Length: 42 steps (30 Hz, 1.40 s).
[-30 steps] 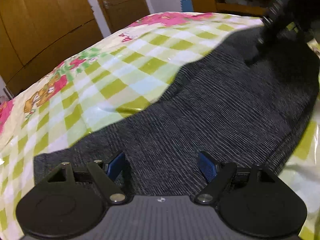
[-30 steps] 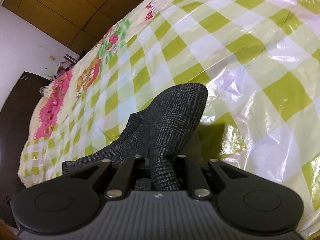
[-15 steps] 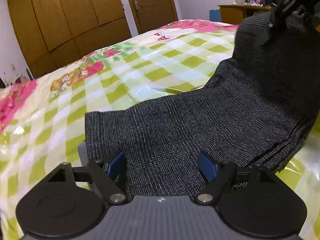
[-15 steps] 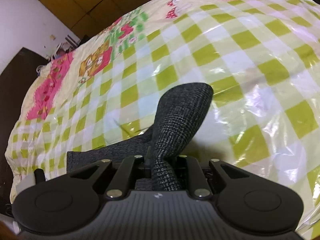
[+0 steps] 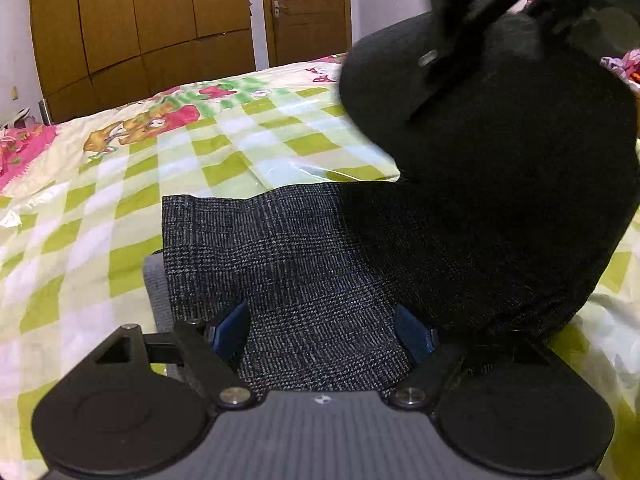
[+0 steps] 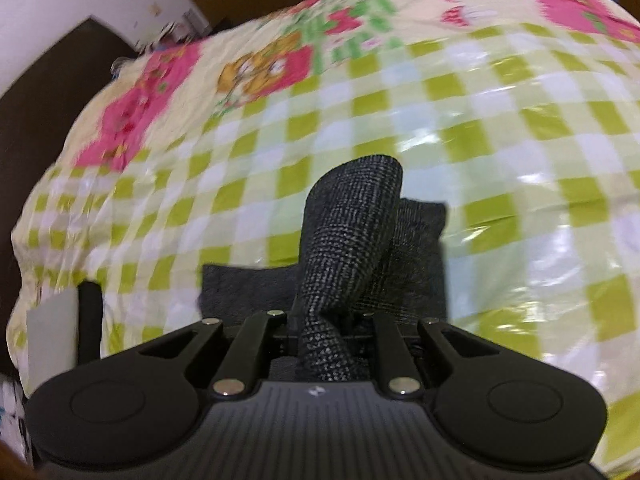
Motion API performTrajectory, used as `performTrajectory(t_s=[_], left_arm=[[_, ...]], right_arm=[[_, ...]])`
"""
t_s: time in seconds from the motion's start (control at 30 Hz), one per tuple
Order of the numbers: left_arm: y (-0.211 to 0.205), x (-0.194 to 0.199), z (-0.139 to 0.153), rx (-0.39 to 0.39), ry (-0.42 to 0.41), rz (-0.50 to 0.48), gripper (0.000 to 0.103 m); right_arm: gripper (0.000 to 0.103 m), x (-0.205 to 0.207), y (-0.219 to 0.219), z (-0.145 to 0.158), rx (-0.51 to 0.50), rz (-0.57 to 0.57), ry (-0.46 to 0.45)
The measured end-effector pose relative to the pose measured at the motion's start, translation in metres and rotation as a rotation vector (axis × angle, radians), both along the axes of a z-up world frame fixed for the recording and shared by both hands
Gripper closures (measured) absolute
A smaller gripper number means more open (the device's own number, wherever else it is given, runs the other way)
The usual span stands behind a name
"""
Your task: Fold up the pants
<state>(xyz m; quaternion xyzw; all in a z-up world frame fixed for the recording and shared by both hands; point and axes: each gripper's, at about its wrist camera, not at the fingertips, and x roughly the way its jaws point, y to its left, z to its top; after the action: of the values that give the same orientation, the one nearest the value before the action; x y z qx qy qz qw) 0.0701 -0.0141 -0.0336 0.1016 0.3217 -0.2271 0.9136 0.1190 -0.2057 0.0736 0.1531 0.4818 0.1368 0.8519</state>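
Note:
Dark grey checked pants (image 5: 288, 264) lie on the green-checked bed cover (image 5: 180, 168). Their flat end reaches under my left gripper (image 5: 322, 334), which is open, its blue pads (image 5: 228, 332) standing wide apart with cloth between them. My right gripper (image 6: 324, 332) is shut on a bunched fold of the pants (image 6: 352, 232) and holds it up off the bed. In the left wrist view that raised fold looms dark at the upper right, with the right gripper (image 5: 432, 60) blurred on top of it.
A brown wardrobe (image 5: 140, 20) and a door (image 5: 308, 8) stand beyond the bed. The shiny plastic bed cover (image 6: 480, 120) spreads wide on all sides of the pants. A black bar with a pale panel (image 6: 90, 312) shows at the left of the right wrist view.
The right gripper has carried its pinched fold up and over toward the left gripper's end of the pants. The left gripper has rolled level and shifted, so the pants' flat end edge now shows.

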Motion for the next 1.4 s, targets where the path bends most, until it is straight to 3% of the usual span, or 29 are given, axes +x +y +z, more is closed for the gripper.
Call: performTrajectory(t_s=[0.27, 0.73, 1.0, 1.1, 1.23, 1.4], left_arm=[[0.006, 0.0, -0.001, -0.032, 0.012, -0.006, 0.013], [0.014, 0.003, 0.0, -0.057, 0.022, -0.019, 0.013], [0.043, -0.012, 0.013, -0.14, 0.063, 0.006, 0.013], [0.05, -0.02, 0.016, -0.149, 0.055, 0.017, 0.013], [0.053, -0.024, 0.016, -0.121, 0.045, 0.038, 0.013], [0.054, -0.022, 0.015, -0.121, 0.05, 0.046, 0.013]], right_arm=[[0.09, 0.01, 0.058, -0.023, -0.055, 0.062, 0.054], [0.084, 0.027, 0.079, -0.036, -0.069, 0.005, 0.085], [0.075, 0.028, 0.09, -0.031, -0.064, 0.03, 0.079], [0.082, 0.03, 0.098, -0.032, -0.087, 0.05, 0.06], [0.083, 0.031, 0.106, -0.031, -0.092, 0.063, 0.052], [0.095, 0.031, 0.11, -0.031, -0.129, 0.088, 0.035]])
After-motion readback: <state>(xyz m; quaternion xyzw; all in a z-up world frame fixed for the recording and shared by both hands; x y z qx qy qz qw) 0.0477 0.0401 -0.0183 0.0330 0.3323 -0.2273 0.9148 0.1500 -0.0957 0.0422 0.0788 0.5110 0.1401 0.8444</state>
